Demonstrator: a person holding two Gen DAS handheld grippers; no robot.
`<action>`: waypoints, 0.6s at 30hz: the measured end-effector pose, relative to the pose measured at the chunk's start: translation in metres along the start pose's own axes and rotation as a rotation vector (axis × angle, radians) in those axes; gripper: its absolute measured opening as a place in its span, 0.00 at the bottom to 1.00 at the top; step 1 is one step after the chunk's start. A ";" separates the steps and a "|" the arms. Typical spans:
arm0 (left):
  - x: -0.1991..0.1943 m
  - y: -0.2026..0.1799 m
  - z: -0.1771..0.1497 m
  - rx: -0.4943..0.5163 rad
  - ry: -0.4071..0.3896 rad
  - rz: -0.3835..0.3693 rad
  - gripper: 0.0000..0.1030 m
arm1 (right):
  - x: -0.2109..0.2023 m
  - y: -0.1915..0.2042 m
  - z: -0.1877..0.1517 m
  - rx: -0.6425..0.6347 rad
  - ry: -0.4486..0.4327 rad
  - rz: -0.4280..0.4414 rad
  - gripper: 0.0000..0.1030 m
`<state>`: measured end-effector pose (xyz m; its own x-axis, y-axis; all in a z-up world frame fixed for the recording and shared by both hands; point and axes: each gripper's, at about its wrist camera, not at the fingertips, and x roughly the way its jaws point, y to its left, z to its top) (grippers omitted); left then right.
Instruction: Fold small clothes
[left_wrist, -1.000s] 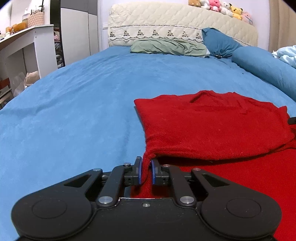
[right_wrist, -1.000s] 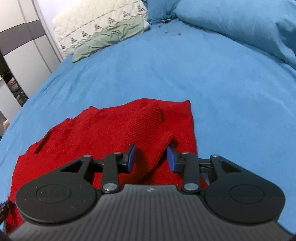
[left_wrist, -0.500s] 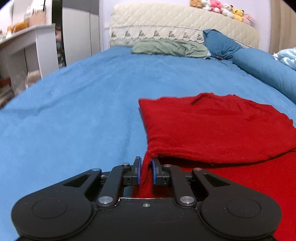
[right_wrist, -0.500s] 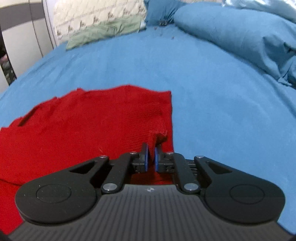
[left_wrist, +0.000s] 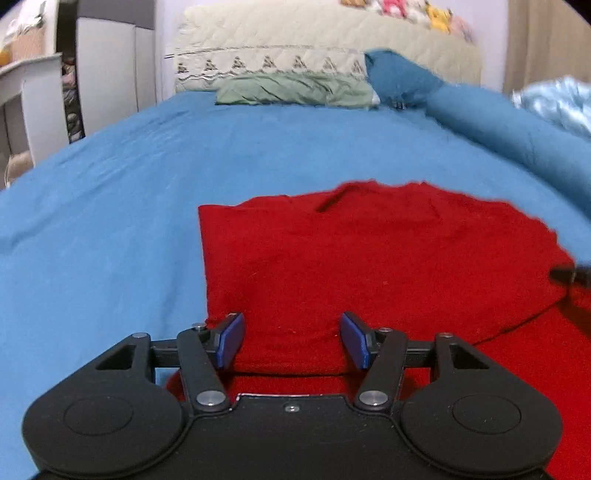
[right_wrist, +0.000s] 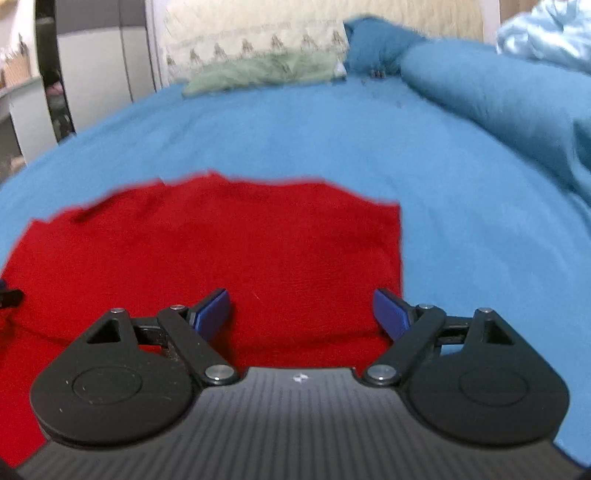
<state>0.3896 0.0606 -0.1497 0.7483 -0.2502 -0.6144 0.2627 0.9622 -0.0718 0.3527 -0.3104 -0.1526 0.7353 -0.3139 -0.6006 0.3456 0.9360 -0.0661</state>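
Red knit garment (left_wrist: 369, 258) is lying flat on the blue bed (left_wrist: 147, 177), with one layer doubled over the rest; I am seeing the edge of that upper layer running just ahead of my left claw (left_wrist: 291, 339) and slanting off toward the right. In the right wrist view the same red knit (right_wrist: 236, 251) is filling the space ahead of my right claw (right_wrist: 301, 314), its right border sitting straight against the blue cover.

I am judging it to be light, soft and limp, a fuzzy knit that is gripping the bedding rather than sliding. It is not going to hold any shape of its own, so a pinch in the middle would only bunch it. I am reckoning the best holds are the corners and the hem edge, one claw at each, keeping both layers together when lifting.

Both claws are standing wide open now and holding nothing, blue pads (left_wrist: 231, 339) spread well apart above the cloth. A second ago my left claw was pinched on a raised corner of the fabric, and half a second ago my right was clamped on the other corner; both are released now. That lifted edge is now lying down, and the near flap is looking flatter and squarer than before. A dark tip (left_wrist: 569, 275), which I am taking for the other claw, is showing at the right edge.
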 end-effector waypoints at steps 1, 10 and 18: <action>0.000 0.000 0.001 0.001 0.008 0.002 0.61 | 0.000 -0.005 -0.005 0.005 -0.006 -0.007 0.98; -0.051 -0.009 0.028 0.025 -0.018 0.041 0.66 | -0.063 -0.040 0.002 0.112 -0.098 0.050 1.00; -0.195 -0.015 0.040 0.027 -0.059 0.041 0.99 | -0.213 -0.064 0.028 0.087 -0.131 0.180 1.00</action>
<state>0.2643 0.0902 0.0023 0.7930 -0.2176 -0.5690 0.2472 0.9686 -0.0259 0.1900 -0.3081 0.0025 0.8569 -0.1664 -0.4878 0.2471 0.9632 0.1054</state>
